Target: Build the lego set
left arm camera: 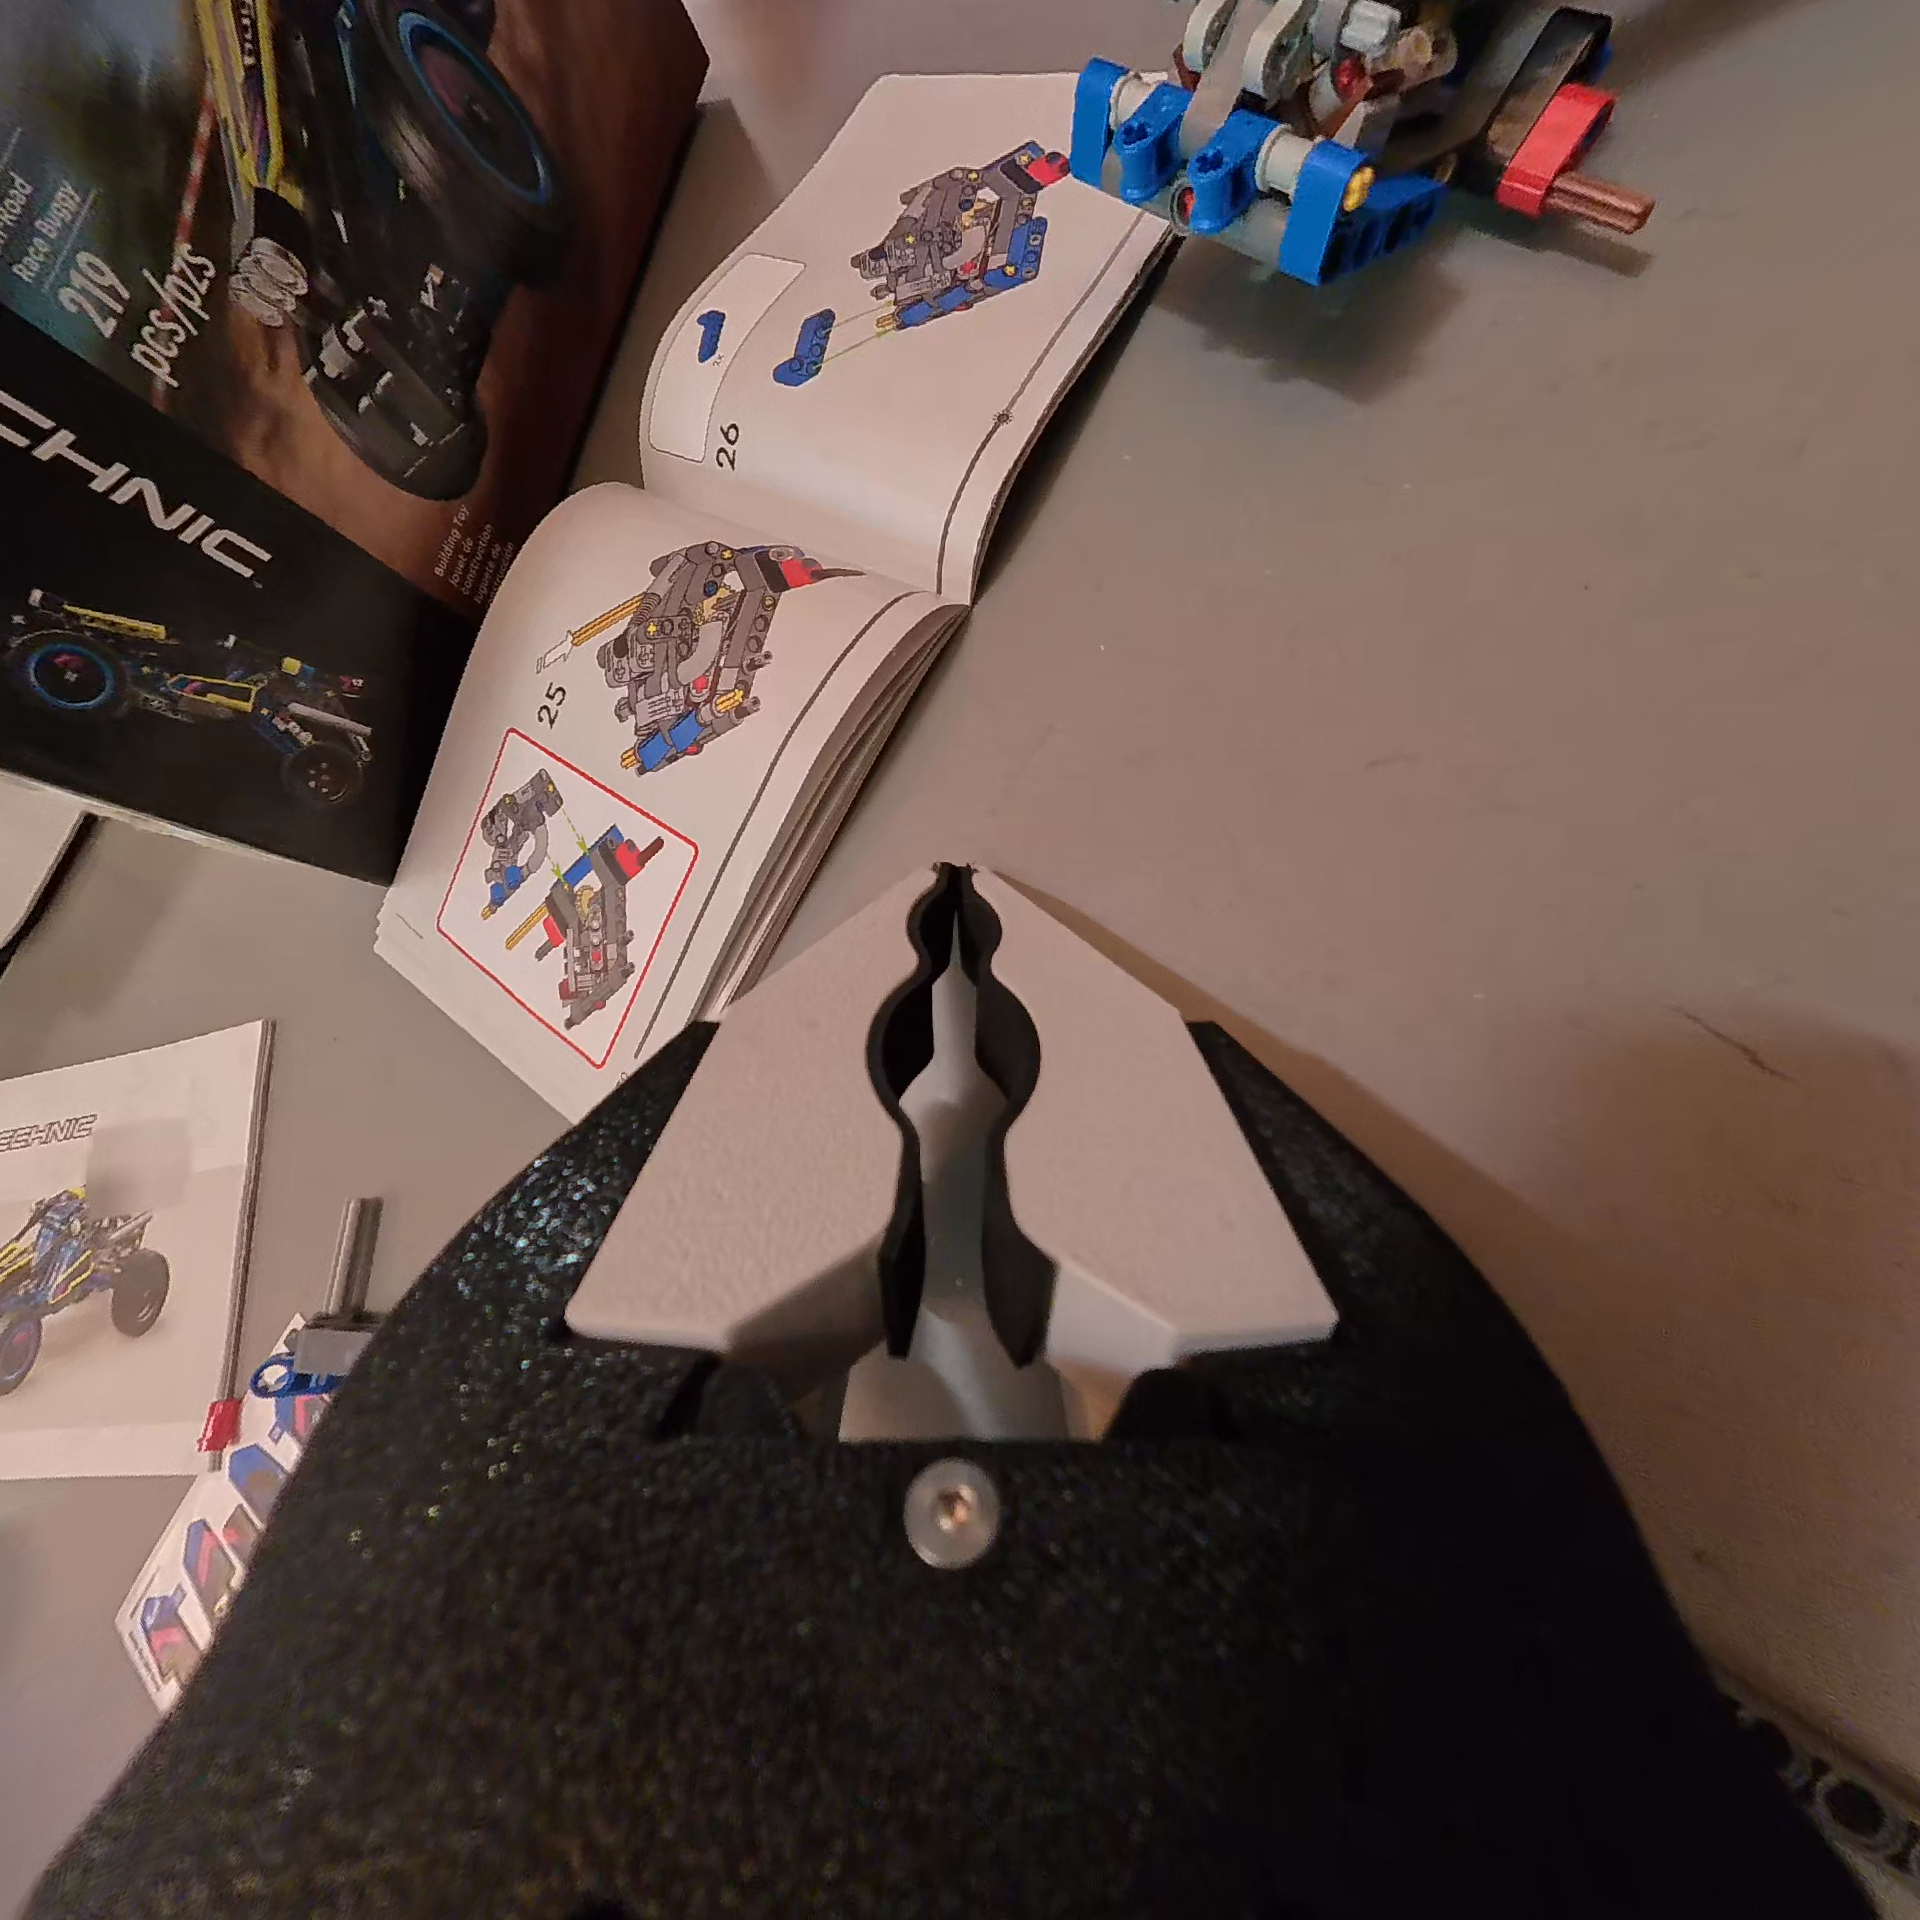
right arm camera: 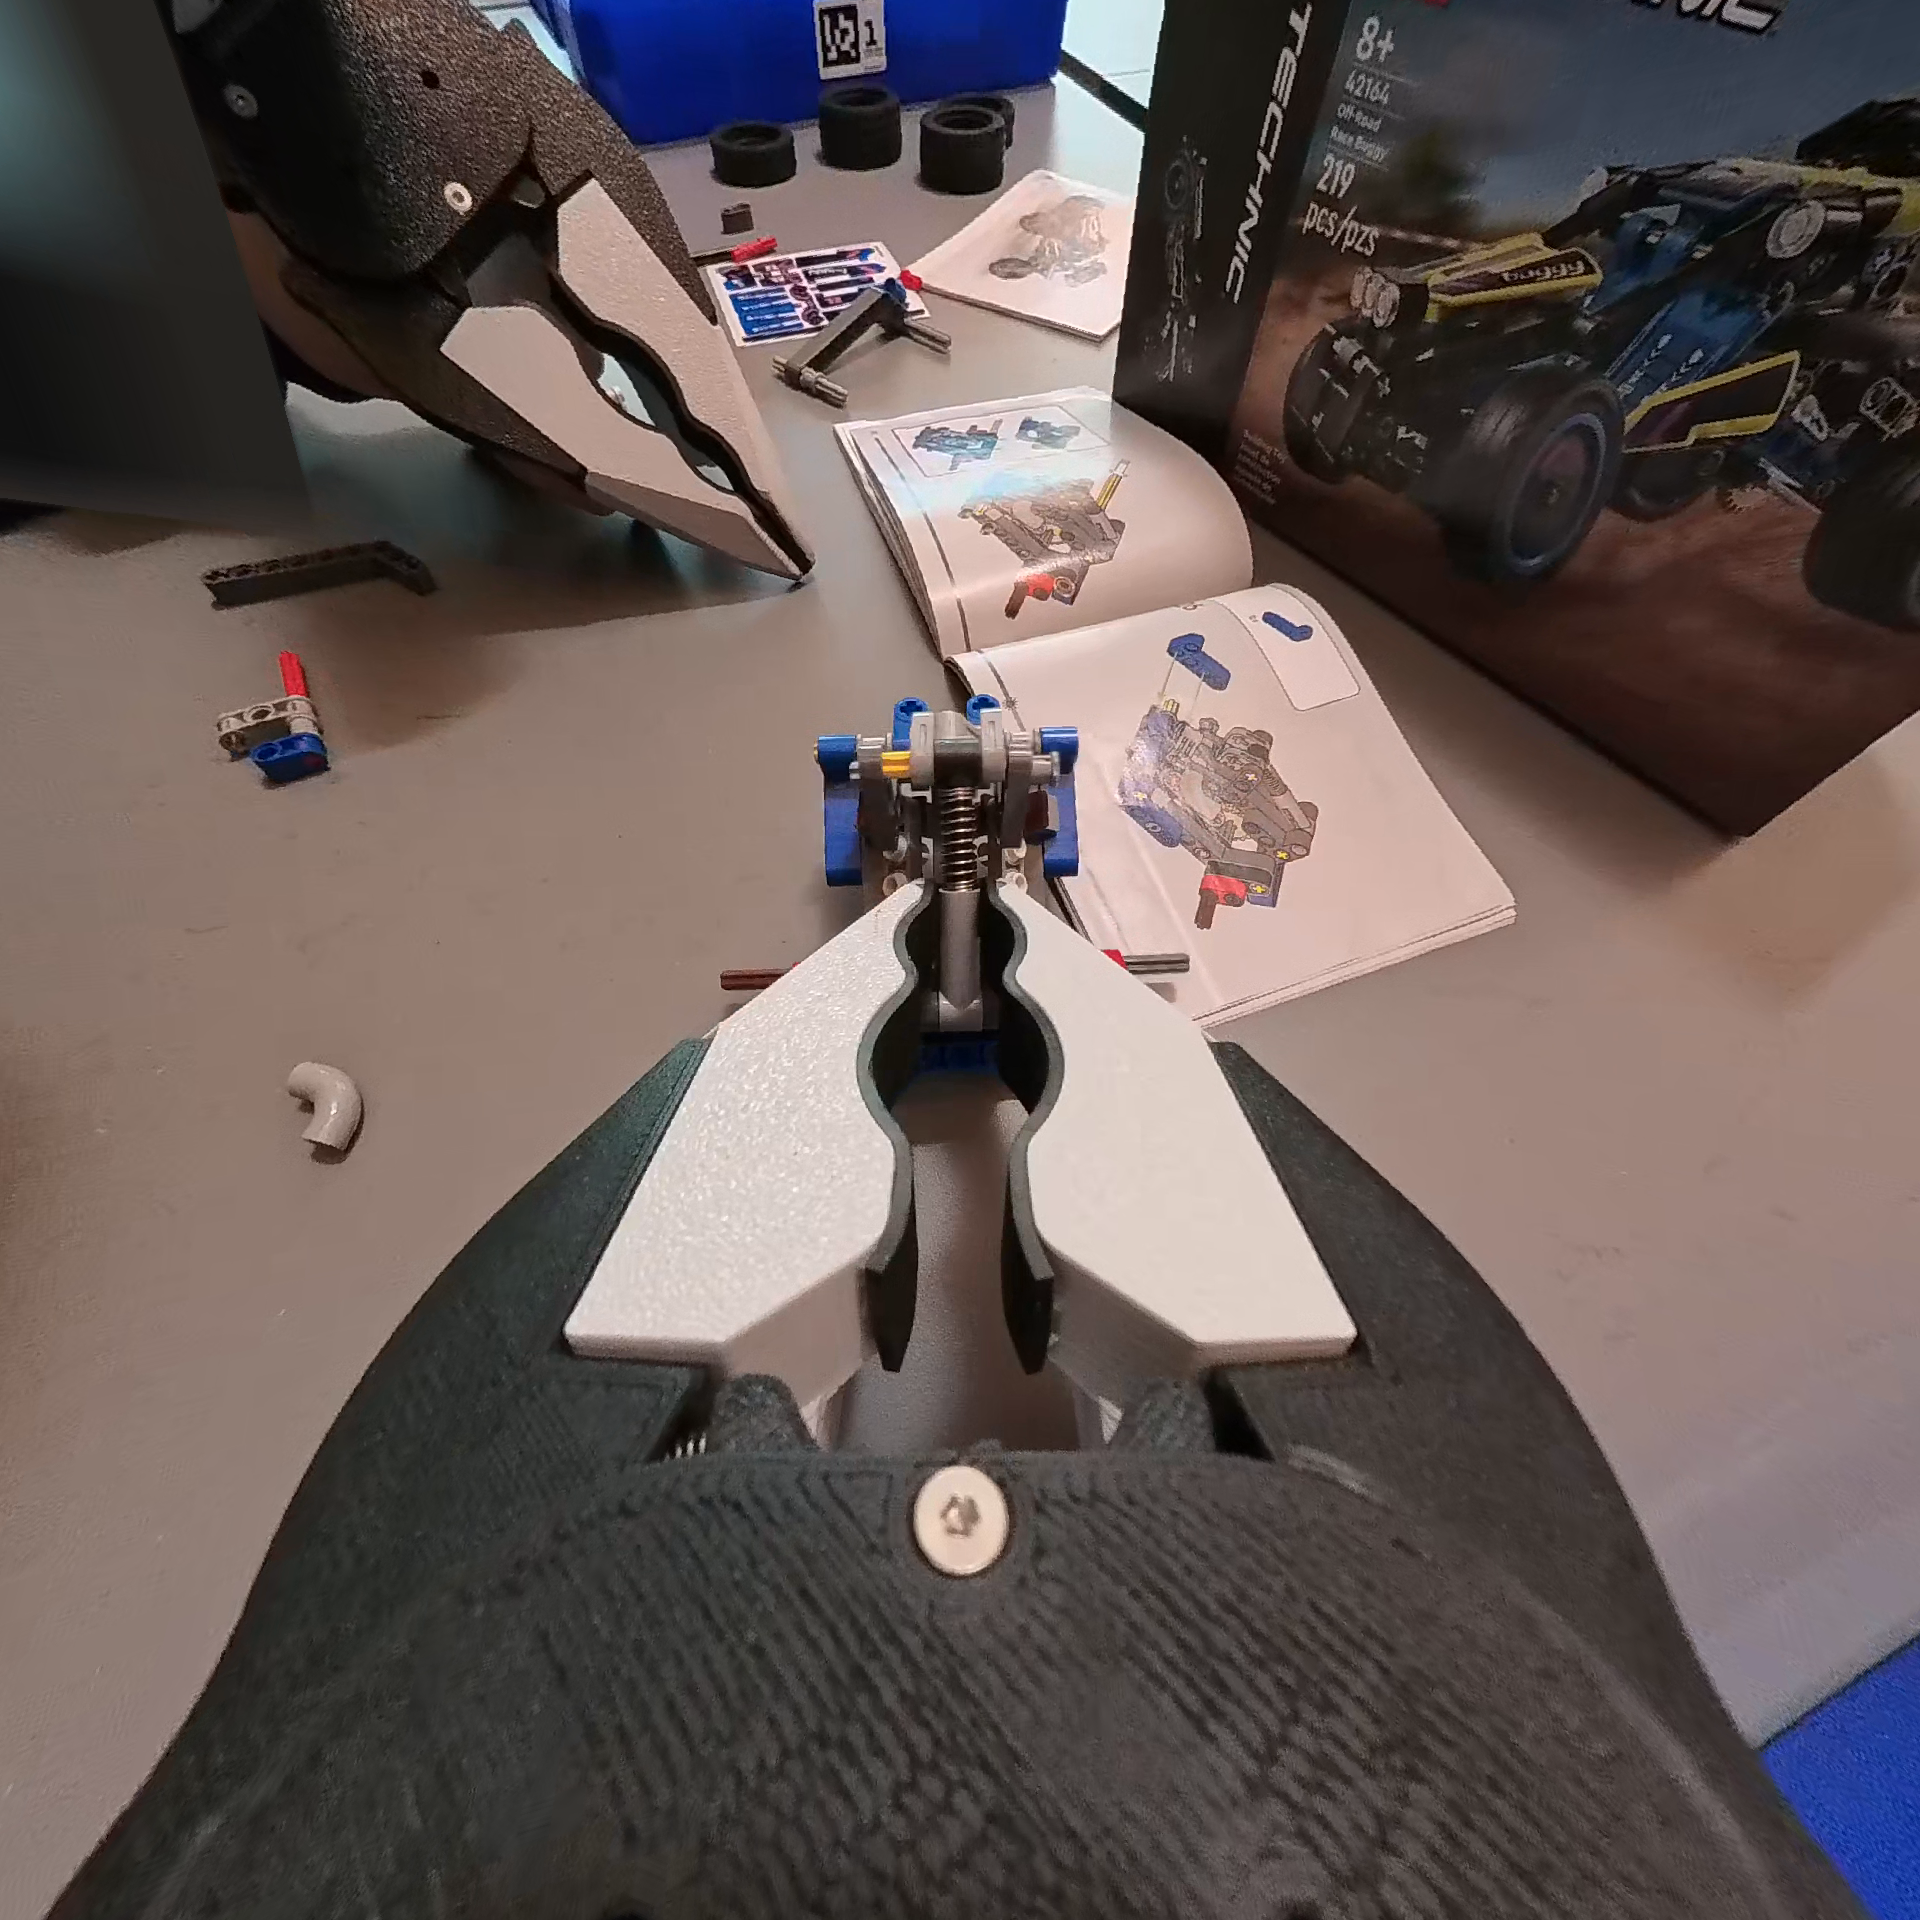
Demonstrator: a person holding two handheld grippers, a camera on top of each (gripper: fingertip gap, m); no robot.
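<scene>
Right gripper [right arm camera: 961, 902] pinches the rigid, light brick assembly [right arm camera: 940, 790] by its grey shock-absorber; left gripper [left arm camera: 954, 871] hovers with jaws pressed together, nothing between them.

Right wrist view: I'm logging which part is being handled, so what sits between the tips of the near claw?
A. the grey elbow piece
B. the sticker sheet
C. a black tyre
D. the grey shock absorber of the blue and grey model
D: the right claw closes around the grey shock absorber of the model; the tyres, elbow piece and sticker sheet lie apart on the table.
</scene>
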